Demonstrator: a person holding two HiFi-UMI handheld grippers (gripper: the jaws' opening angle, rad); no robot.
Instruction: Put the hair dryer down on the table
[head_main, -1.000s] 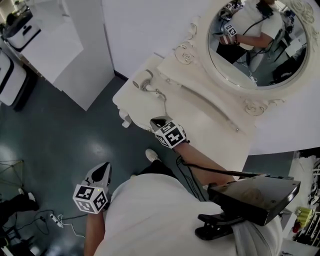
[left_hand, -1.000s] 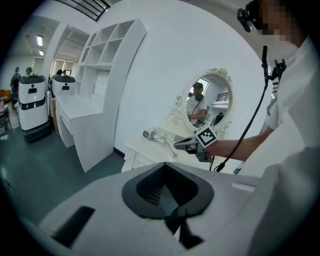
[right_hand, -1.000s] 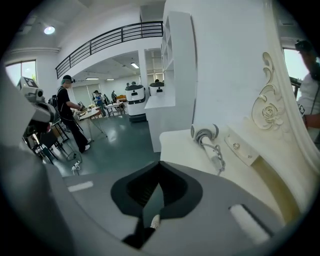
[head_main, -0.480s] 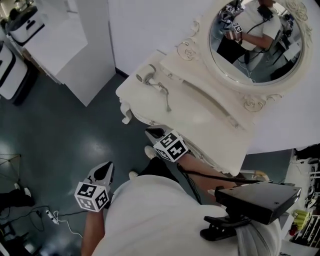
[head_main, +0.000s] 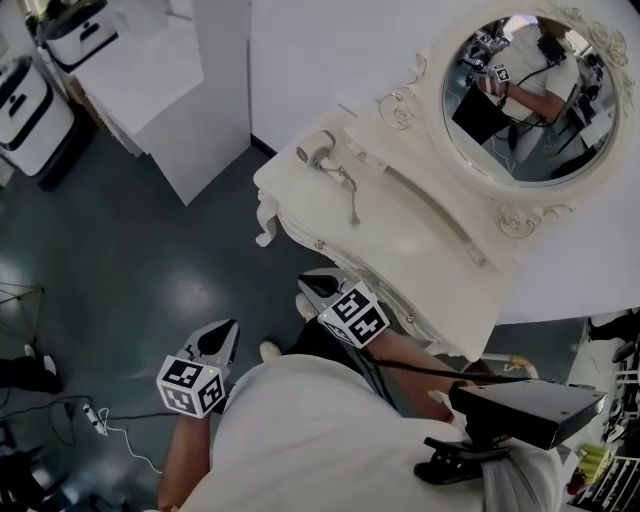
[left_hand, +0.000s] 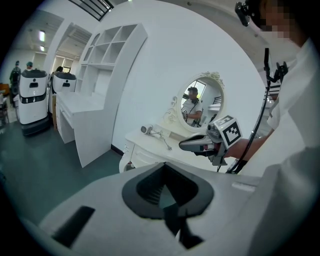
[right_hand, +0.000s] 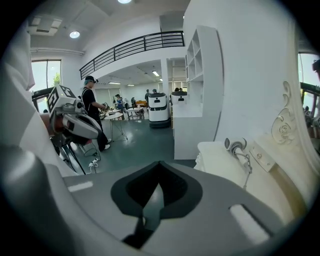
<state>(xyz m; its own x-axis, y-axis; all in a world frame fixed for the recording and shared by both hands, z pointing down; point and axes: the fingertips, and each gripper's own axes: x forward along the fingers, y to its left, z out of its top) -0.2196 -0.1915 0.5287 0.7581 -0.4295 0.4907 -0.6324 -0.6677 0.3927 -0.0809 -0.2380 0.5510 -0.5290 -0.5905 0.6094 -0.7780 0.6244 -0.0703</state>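
Observation:
The white hair dryer (head_main: 318, 152) lies on the left end of the cream dressing table (head_main: 400, 250), its cord (head_main: 350, 195) trailing across the top. It also shows in the left gripper view (left_hand: 146, 129) and in the right gripper view (right_hand: 235, 145). My right gripper (head_main: 305, 283) hangs just off the table's front edge, shut and empty, well short of the dryer. Over the floor beside my body, my left gripper (head_main: 228, 325) is shut with nothing in it. Nothing lies between either pair of jaws.
An oval mirror (head_main: 530, 95) in an ornate frame stands at the back of the table. A white shelf unit (head_main: 170, 90) stands to the left. White machines (head_main: 30, 100) stand beyond it. A cable (head_main: 100, 425) lies on the dark floor.
I have stepped back from the table. My right gripper has drawn away from the tabletop to beyond its front edge. The hair dryer stays where it lay.

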